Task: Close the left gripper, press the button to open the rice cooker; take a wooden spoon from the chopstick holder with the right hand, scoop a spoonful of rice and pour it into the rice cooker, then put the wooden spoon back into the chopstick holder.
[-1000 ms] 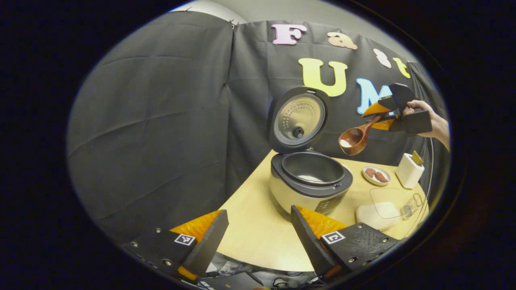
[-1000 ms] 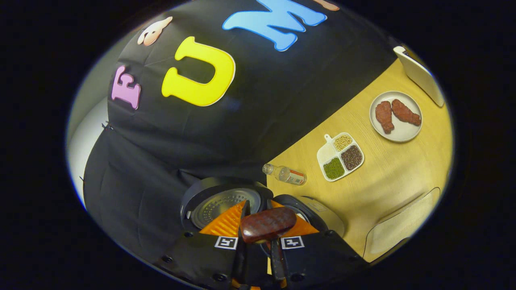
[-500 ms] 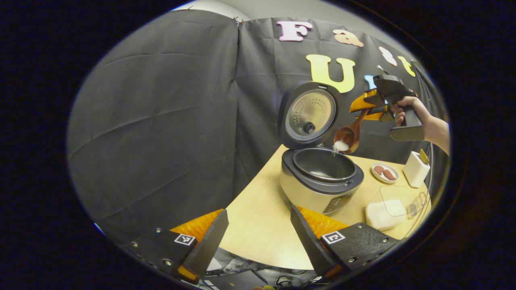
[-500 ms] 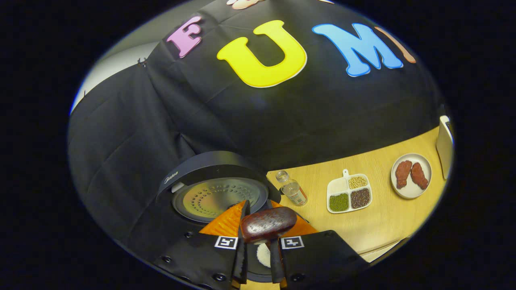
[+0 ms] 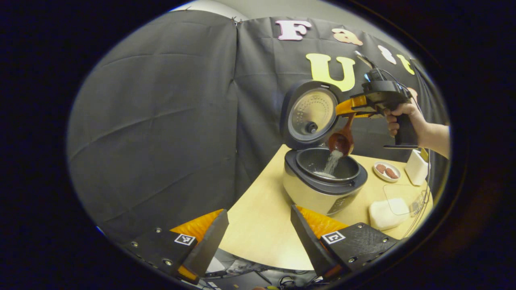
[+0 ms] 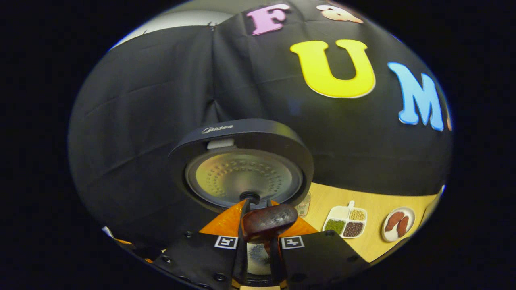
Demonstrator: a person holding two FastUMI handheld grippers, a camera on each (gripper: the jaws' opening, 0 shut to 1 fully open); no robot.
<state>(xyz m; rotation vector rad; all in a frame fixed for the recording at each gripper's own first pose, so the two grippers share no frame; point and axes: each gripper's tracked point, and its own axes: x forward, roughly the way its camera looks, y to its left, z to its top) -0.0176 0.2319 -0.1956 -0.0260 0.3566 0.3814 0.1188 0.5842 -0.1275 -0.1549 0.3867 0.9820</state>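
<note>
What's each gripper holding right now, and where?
Right gripper clamps the brown wooden spoon by its handle end; left gripper holds nothing.

A divided tray point(image 6: 345, 222), meat plate point(image 6: 396, 224) and bottle point(image 6: 303, 205) share the table point(image 5: 258, 225).

Wooden spoon point(image 6: 269, 220) bowl hidden below the right gripper's fingers point(image 6: 225, 225); small bottle point(image 6: 303, 206) mostly behind the lid point(image 6: 242, 161)

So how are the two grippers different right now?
The right gripper is shut on the wooden spoon, while the left gripper is open and holds nothing. The right gripper is up above the rice cooker, tipping rice into it; the left gripper sits low by the table's near edge. Both carry square black-and-white markers.
</note>
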